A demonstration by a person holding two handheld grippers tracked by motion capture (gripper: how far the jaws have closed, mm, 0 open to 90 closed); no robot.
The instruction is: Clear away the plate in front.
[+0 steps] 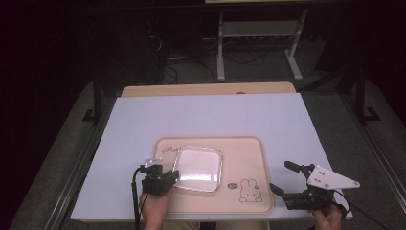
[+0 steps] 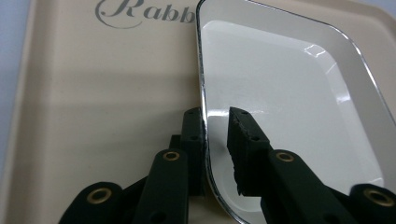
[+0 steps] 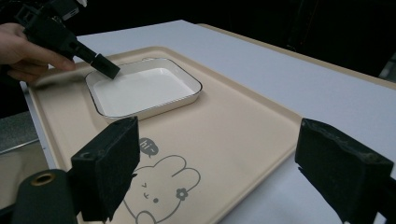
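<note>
White sheeting covers the desk [image 1: 206, 115], with dark floor and a metal stand behind it. On the near half lies a beige tray [image 1: 249, 153] printed with a rabbit drawing [image 1: 248, 190]. At the left, a hand [image 1: 154, 207] holds the left tongs [image 1: 174, 176]; their jaws straddle the near-left rim of a white square dish [image 1: 198, 167], one jaw outside, one inside, a small gap showing on the inner side. The dish sits on the tray's left part. At the right, the right tongs [image 1: 284, 178] hover spread wide just beside the tray's right edge, gripping nothing.
</note>
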